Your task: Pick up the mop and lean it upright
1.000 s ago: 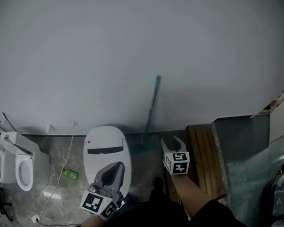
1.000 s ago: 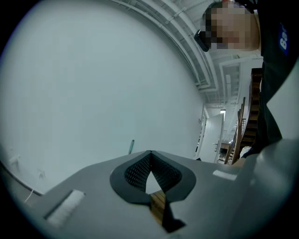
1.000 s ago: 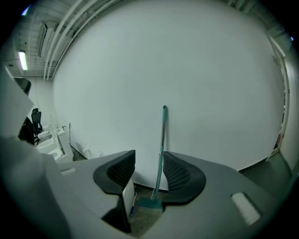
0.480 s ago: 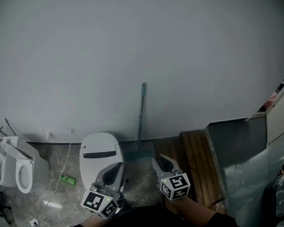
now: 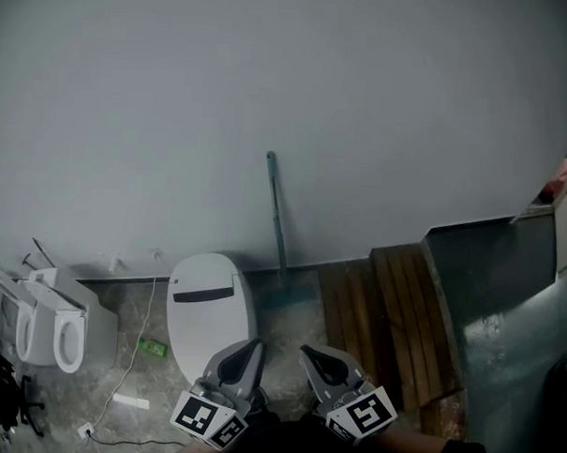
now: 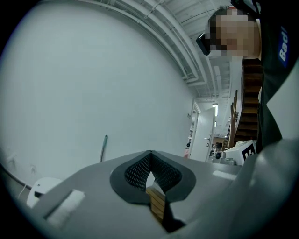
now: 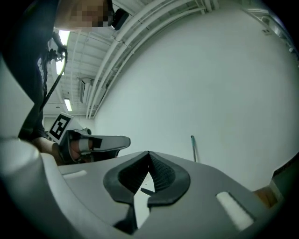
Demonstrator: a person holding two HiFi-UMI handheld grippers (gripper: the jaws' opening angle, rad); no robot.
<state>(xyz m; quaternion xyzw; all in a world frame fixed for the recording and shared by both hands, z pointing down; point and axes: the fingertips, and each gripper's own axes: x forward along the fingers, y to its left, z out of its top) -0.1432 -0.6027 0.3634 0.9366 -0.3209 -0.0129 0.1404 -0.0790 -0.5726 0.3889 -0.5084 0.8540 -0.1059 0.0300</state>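
The mop stands upright against the pale wall, its teal handle (image 5: 276,216) above the flat head (image 5: 286,292) on the floor. The handle shows far off in the left gripper view (image 6: 103,148) and in the right gripper view (image 7: 193,148). Both grippers hang low in the head view, well short of the mop and touching nothing. My left gripper (image 5: 251,349) is shut with nothing between its tips (image 6: 150,152). My right gripper (image 5: 310,353) has just closed, and it is shut and empty (image 7: 148,152).
A white toilet with its lid down (image 5: 203,307) stands left of the mop head. More toilets (image 5: 59,326) sit at far left, with a cable (image 5: 135,351) and a green item (image 5: 152,347) on the floor. Wooden slats (image 5: 387,315) and a grey ramp (image 5: 501,301) lie to the right.
Both grippers have drawn back from the mop toward the bottom of the head view. The right gripper's jaws went from open to shut. The mop stays leaning on the wall.
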